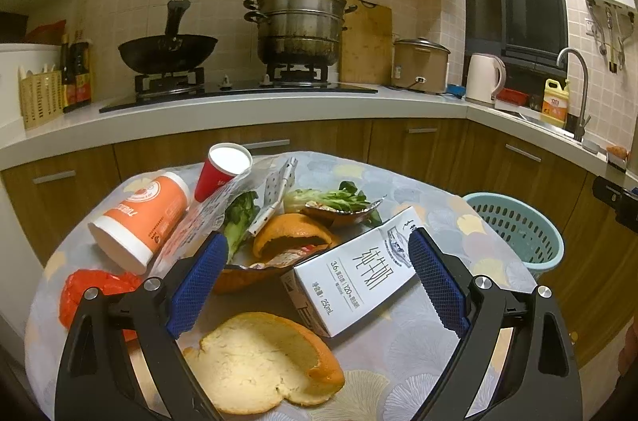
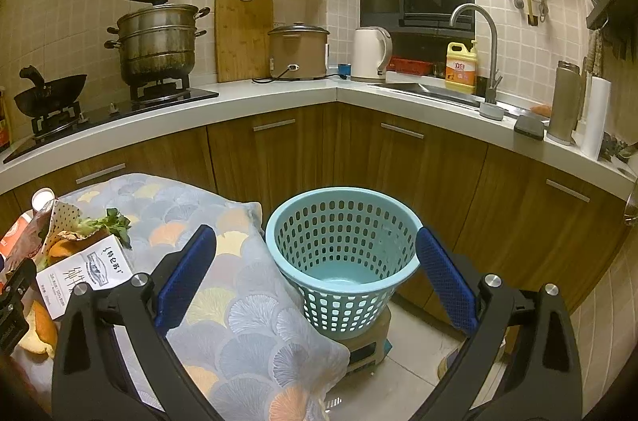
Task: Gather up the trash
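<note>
Kitchen counters wrap around a small cloth-covered table [image 1: 398, 373] heaped with rubbish, and nothing looks collected yet: the pale blue basket [image 2: 343, 261], standing on a low stool just off the table's right edge, appears empty. Everything is left to do: milk carton [image 1: 351, 277], orange peel [image 1: 259, 361] at the near edge, a second peel [image 1: 291, 233] in the middle, an orange tub [image 1: 143, 217] and red paper cup [image 1: 223, 170] toward the far left, a red wrapper [image 1: 91, 289] at the left edge, and greens [image 1: 339, 197] on foil.

The left gripper [image 1: 319, 285] hangs spread wide, holding nothing, the carton lying between its blue pads. The right gripper [image 2: 315, 277] is equally spread and empty, framing the basket.
</note>
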